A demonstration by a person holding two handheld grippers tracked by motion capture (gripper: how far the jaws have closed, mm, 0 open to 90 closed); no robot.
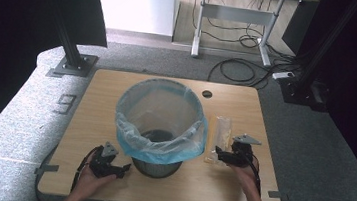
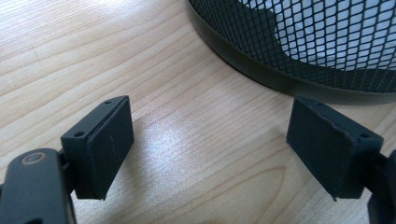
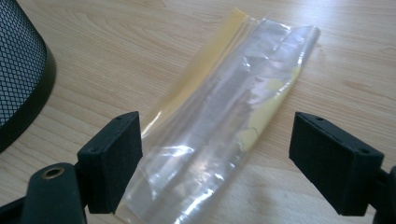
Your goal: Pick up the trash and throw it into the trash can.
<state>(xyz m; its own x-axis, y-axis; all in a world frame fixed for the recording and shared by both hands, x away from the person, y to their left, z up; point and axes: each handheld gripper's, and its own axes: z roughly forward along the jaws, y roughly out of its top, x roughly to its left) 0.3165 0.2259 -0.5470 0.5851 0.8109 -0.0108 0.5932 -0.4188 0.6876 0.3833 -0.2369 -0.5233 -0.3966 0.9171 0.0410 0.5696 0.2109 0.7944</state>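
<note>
Right gripper view: right tool (image 3: 215,163) spread astride the plastic wrapper (image 3: 224,126); lower squarely, pinch its near end.

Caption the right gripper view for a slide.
Open right gripper jaws flank a flat clear plastic bag on the wooden table, mesh bin at left.

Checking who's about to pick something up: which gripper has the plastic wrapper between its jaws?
The right gripper: its open jaws straddle the clear wrapper. The left gripper has bare table between its jaws.
</note>
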